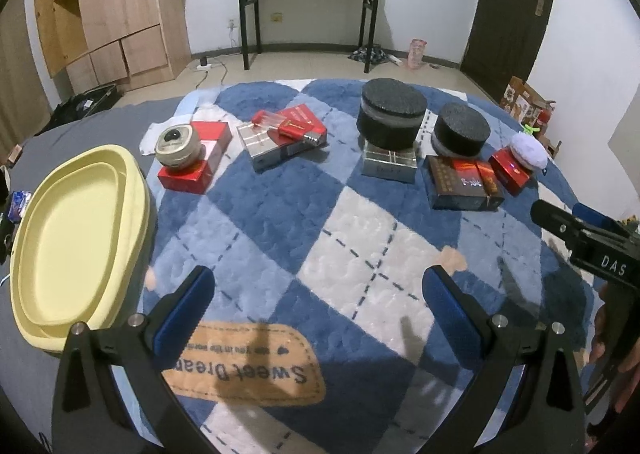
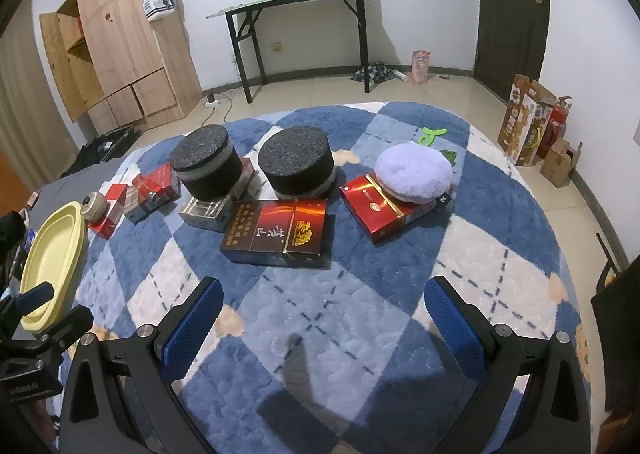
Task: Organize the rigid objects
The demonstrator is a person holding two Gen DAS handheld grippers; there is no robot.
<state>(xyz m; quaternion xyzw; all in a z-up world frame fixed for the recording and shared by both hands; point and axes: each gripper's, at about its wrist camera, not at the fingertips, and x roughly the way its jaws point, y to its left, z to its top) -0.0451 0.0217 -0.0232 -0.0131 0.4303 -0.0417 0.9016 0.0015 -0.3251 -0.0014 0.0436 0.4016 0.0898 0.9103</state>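
Several objects stand in a row on the blue and white checked rug point(image 1: 352, 238). A beige round jar point(image 1: 178, 146) sits on a red box point(image 1: 192, 170). A small red box point(image 1: 298, 122) lies on a silver carton point(image 1: 276, 146). Two black foam cylinders point(image 1: 390, 114) point(image 2: 298, 168) rest on a silver box point(image 1: 388, 166) and a dark carton point(image 2: 276, 234). A lilac puff point(image 2: 414, 172) lies on a red carton point(image 2: 380, 206). A yellow oval tray point(image 1: 76, 238) is at the left. My left gripper point(image 1: 318, 294) and right gripper point(image 2: 324, 304) are open and empty, hovering above the rug.
A wooden wardrobe point(image 2: 120, 34) stands back left, a black-legged table point(image 2: 300, 26) against the far wall, a dark door point(image 2: 512, 10) at right. Cardboard boxes point(image 2: 528, 118) and a red extinguisher point(image 2: 556, 126) stand on the floor right of the rug.
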